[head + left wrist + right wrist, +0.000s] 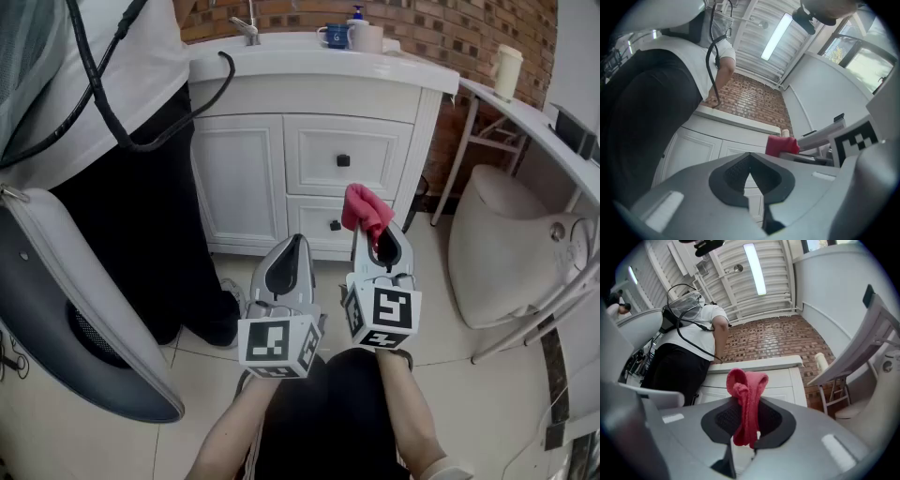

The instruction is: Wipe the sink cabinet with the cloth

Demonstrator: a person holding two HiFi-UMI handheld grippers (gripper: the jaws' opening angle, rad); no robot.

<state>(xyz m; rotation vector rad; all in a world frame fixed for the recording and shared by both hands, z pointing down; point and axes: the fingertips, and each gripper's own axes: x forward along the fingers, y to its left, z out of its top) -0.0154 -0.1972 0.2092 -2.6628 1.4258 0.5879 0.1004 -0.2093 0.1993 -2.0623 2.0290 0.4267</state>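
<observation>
Sink cabinet (pixel 244 178); cloth (pixel 366 208) in hand-held gripper (pixel 382 239)

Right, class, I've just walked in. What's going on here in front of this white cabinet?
A person holds a gripper in each hand, facing the white sink cabinet. The right gripper is shut on a red cloth, raised in front of the drawers and seemingly short of them, so wiping does not look started. The left gripper is shut and empty beside it. Another person stands at the sink on the left.
</observation>
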